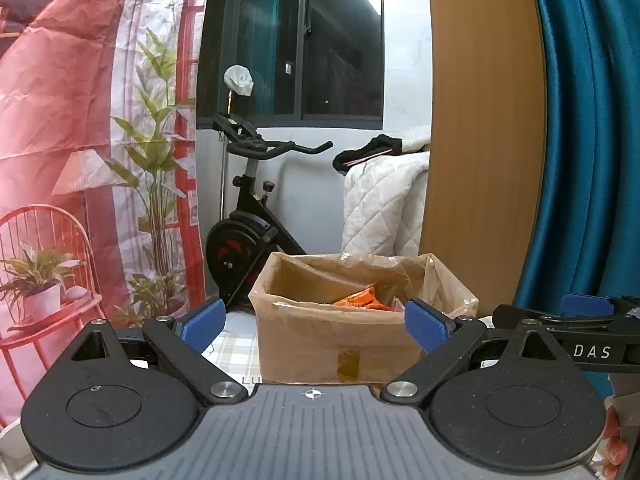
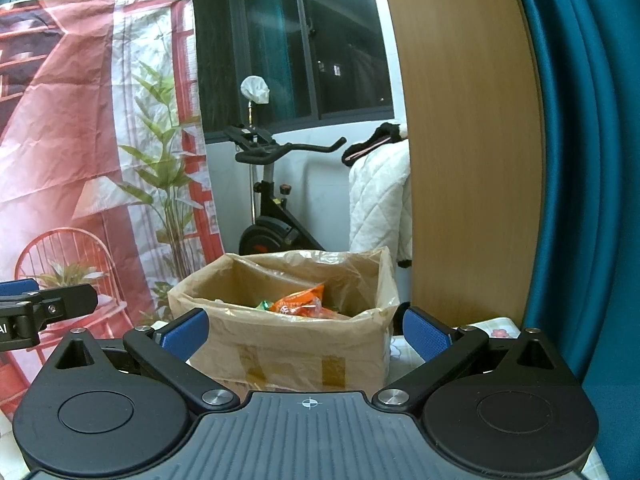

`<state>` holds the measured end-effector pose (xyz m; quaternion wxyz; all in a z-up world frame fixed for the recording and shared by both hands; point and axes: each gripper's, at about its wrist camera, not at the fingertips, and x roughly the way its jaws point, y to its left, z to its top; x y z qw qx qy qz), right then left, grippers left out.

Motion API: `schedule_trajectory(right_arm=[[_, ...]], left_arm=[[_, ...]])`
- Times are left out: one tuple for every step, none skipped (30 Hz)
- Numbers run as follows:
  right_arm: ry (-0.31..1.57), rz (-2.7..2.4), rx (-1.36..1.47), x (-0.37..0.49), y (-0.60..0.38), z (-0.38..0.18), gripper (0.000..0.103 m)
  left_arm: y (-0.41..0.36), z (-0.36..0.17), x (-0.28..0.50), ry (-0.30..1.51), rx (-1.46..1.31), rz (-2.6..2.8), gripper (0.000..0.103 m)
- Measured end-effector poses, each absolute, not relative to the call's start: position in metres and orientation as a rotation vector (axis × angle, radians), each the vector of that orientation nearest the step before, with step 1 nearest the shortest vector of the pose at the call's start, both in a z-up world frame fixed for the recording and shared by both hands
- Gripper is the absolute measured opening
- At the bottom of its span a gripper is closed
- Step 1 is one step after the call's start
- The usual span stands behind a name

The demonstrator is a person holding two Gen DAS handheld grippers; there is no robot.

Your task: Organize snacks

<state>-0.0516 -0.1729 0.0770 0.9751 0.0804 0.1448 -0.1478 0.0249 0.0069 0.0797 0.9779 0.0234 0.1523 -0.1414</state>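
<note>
A brown cardboard box [image 1: 320,340] lined with a clear plastic bag stands on the table straight ahead; it also shows in the right wrist view [image 2: 280,344]. Orange snack packets [image 1: 360,300] lie inside it, also seen in the right wrist view [image 2: 300,304]. My left gripper [image 1: 314,326] is open and empty, level with the box's near wall. My right gripper [image 2: 306,330] is open and empty, just in front of the box. Each gripper shows at the edge of the other's view.
The table has a pale checked cloth [image 1: 232,348]. Behind stand an exercise bike [image 1: 248,240], a red printed backdrop [image 1: 80,140], a white quilt [image 1: 380,204], a wooden panel [image 1: 484,140] and a teal curtain [image 1: 592,140].
</note>
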Motion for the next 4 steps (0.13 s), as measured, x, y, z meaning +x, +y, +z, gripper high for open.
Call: schedule_trajectory(right_arm=[[0.292, -0.299, 0.162, -0.0504, -0.1728, 0.0761, 0.102], [0.293, -0.299, 0.161, -0.0515, -0.1727, 0.0752, 0.102], [0.295, -0.298, 0.161, -0.0520, -0.1730, 0.0740, 0.102], [0.296, -0.298, 0.160, -0.0516, -0.1730, 0.0730, 0.102]], left_arm=[[0.0066, 0.0795, 0.0251, 0.308, 0.047, -0.284, 0.098], [0.0056, 0.0793, 0.0252, 0.310, 0.047, -0.282, 0.098], [0.0052, 0.0794, 0.0256, 0.311, 0.047, -0.280, 0.098], [0.0054, 0.0794, 0.0260, 0.312, 0.045, -0.280, 0.098]])
